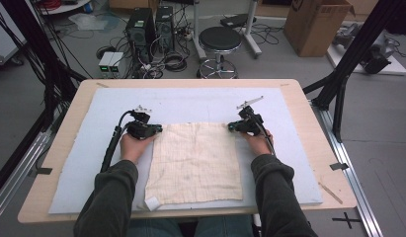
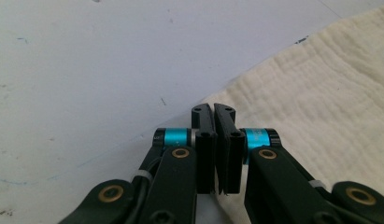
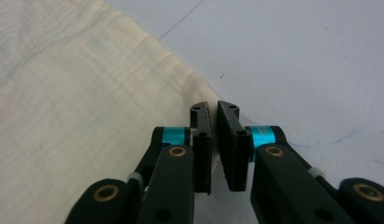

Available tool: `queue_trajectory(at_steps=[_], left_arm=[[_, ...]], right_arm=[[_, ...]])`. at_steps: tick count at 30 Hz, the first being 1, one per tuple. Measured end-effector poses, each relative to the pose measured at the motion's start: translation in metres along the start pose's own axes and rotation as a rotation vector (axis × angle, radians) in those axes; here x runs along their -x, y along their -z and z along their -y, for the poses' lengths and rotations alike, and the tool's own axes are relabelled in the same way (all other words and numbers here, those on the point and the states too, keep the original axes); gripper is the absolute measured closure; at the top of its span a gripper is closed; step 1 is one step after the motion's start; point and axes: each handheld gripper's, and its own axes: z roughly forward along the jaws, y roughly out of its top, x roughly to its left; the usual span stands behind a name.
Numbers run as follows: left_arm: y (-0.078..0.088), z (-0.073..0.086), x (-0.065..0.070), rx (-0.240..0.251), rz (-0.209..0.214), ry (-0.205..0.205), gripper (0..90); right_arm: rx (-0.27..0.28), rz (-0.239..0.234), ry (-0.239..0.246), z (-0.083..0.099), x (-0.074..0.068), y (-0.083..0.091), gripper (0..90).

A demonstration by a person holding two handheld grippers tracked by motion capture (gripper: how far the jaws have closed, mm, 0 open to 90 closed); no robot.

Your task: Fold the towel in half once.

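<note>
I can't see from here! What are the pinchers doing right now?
Left gripper, right gripper: jaws shut at cloth's far corners. Cloth flat on mat. Nothing in the way.

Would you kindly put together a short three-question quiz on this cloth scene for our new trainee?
1. True or false: the cream cloth is folded in half on the grey mat.
2. Which corners of the cloth do the left tool and the right tool sit at: A) the two far corners, B) the two near corners, C) one far and one near?
3. Fill in: at the cloth's near left corner a small white ____ shows.

Key
1. False: it lies spread flat in a single layer.
2. A: each tool's jaws are nearly closed at a far corner.
3. Tag.
</note>
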Motion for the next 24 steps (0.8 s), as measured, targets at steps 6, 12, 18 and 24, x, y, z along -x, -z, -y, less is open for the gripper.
queue_trajectory(at_steps=[6, 12, 18, 24], left_arm=[[0.013, -0.005, -0.007, 0.036, -0.009, 0.001, 87.5], [0.028, -0.015, -0.016, 0.098, -0.017, 0.031, 87.5], [0.042, -0.026, -0.018, 0.183, -0.025, 0.045, 87.4], [0.044, -0.023, -0.014, 0.175, 0.008, 0.021, 87.3]], right_arm=[[0.015, -0.006, 0.011, -0.007, -0.003, 0.003, 86.1], [0.073, -0.030, 0.005, -0.022, -0.007, 0.011, 86.4], [0.139, -0.040, -0.015, -0.035, -0.005, 0.023, 86.4], [0.144, -0.067, -0.042, -0.034, -0.006, 0.027, 86.4]])
